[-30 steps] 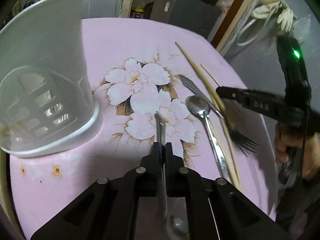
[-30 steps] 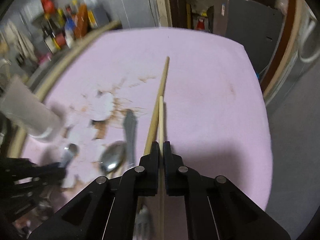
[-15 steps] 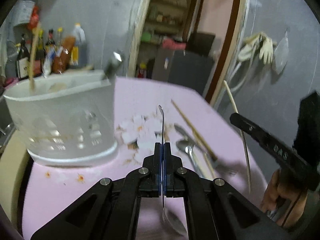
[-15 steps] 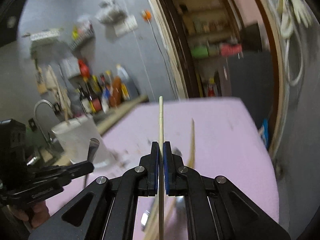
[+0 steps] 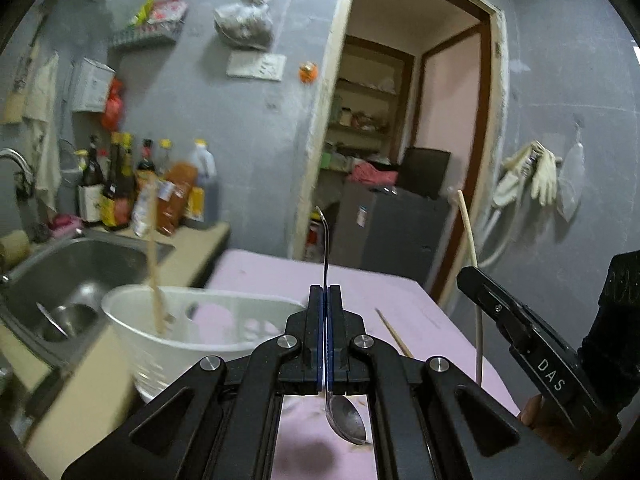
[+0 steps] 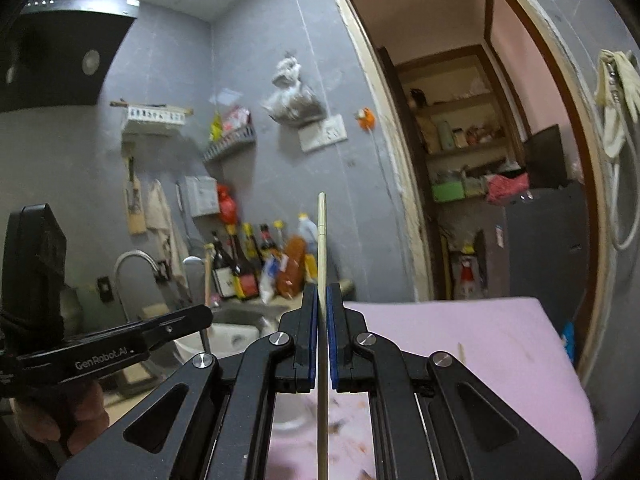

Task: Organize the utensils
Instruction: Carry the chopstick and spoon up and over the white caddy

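My left gripper (image 5: 325, 292) is shut on a metal spoon (image 5: 326, 252), held upright with its handle up and its bowl (image 5: 347, 422) down behind the fingers. It is raised above the pink table (image 5: 360, 292), right of the white utensil holder (image 5: 188, 332), which holds a wooden chopstick (image 5: 154, 276). My right gripper (image 6: 322, 292) is shut on a pale chopstick (image 6: 322, 240), held upright above the table. That chopstick (image 5: 468, 248) and the right gripper show at the right of the left wrist view. Another chopstick (image 5: 392, 332) lies on the table.
A steel sink (image 5: 60, 276) with a tap (image 6: 132, 264) lies left of the table. Sauce bottles (image 5: 152, 188) stand on the counter behind it. A doorway (image 6: 480, 184) and a dark cabinet (image 5: 396, 224) are beyond the table's far edge.
Both grippers have lifted and tilted up from the table, each carrying its utensil. The left moved from over the flower print to above and beside the holder.
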`<act>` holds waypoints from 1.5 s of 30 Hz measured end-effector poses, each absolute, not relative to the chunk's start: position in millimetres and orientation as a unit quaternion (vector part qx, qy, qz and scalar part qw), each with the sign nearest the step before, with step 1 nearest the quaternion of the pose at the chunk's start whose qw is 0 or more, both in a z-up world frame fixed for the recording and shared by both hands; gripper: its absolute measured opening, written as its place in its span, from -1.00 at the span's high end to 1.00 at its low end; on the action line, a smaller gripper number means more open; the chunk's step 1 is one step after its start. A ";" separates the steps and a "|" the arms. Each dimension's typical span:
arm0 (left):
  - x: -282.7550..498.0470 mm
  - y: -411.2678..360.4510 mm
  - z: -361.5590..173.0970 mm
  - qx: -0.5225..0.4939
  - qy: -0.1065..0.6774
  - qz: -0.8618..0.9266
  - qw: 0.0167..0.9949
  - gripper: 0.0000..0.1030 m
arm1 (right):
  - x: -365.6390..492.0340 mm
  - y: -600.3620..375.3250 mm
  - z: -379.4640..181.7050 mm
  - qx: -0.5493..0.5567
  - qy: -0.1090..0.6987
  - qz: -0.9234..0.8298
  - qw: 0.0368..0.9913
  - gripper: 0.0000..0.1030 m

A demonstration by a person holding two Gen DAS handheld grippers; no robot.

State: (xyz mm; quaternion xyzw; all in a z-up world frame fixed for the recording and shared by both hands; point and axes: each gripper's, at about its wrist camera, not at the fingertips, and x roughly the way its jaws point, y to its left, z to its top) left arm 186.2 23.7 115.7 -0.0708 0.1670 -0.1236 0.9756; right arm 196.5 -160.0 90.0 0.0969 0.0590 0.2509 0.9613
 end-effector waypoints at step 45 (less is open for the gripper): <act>257.0 129.6 59.4 -0.088 0.215 0.054 0.971 0.99 | 274.2 -32.4 66.6 0.080 0.017 0.236 0.968 0.94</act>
